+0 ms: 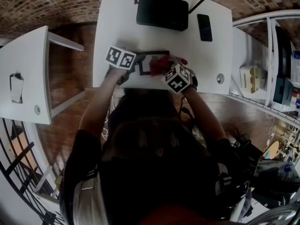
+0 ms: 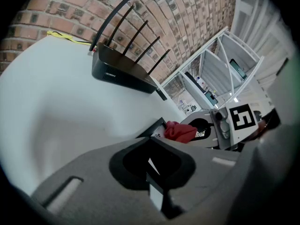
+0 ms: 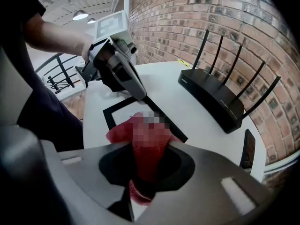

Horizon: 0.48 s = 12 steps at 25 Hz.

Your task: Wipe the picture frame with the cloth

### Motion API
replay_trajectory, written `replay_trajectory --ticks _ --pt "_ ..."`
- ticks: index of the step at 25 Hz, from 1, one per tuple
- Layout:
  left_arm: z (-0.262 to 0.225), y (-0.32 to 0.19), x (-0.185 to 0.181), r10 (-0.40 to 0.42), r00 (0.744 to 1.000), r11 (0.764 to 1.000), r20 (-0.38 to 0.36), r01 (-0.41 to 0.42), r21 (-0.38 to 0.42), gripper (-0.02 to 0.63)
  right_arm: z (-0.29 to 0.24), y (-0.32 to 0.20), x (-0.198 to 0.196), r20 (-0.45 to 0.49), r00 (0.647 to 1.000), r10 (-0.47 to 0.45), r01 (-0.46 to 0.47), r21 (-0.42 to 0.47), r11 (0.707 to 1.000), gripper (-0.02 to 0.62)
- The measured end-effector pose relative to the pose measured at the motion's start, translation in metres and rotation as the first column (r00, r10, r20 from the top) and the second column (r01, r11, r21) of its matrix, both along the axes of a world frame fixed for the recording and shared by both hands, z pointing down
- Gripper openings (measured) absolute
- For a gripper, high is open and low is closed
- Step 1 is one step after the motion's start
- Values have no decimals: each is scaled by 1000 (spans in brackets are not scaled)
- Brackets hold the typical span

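Note:
A black picture frame [image 1: 145, 54] lies flat near the front edge of the white table [image 1: 122, 22]. My left gripper [image 1: 134, 69] is shut on the frame's left border; the left gripper view shows the thin edge pinched between its jaws [image 2: 153, 171]. In the right gripper view the same grip shows at the frame's far corner [image 3: 138, 93]. My right gripper [image 3: 143, 182] is shut on a red cloth [image 3: 146, 150], bunched and pressed onto the frame [image 3: 110, 114]. The cloth [image 1: 161, 64] covers the frame's right part, below the right gripper [image 1: 165, 71]. From the left, the cloth [image 2: 180, 131] sits on the frame [image 2: 157, 127].
A black router [image 1: 162, 11] with several antennas stands at the table's back, a dark phone [image 1: 204, 27] to its right. A second white table [image 1: 26, 74] stands to the left, white shelving [image 1: 262, 74] to the right. The person's body is close to the table's front edge.

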<state>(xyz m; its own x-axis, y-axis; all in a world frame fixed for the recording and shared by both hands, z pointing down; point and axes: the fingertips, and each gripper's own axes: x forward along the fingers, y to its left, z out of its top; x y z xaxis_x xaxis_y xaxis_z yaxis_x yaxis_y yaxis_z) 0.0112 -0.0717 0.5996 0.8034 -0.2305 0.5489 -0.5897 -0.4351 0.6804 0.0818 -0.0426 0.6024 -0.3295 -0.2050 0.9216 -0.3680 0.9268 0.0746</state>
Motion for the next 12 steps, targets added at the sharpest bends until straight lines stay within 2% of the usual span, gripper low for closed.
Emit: replay_trajectory --ticks 12 --pt "1 2 0 13 1000 1000 1 -13 -6 1 -6 -12 17 58 993 102 -103 10 995 69"
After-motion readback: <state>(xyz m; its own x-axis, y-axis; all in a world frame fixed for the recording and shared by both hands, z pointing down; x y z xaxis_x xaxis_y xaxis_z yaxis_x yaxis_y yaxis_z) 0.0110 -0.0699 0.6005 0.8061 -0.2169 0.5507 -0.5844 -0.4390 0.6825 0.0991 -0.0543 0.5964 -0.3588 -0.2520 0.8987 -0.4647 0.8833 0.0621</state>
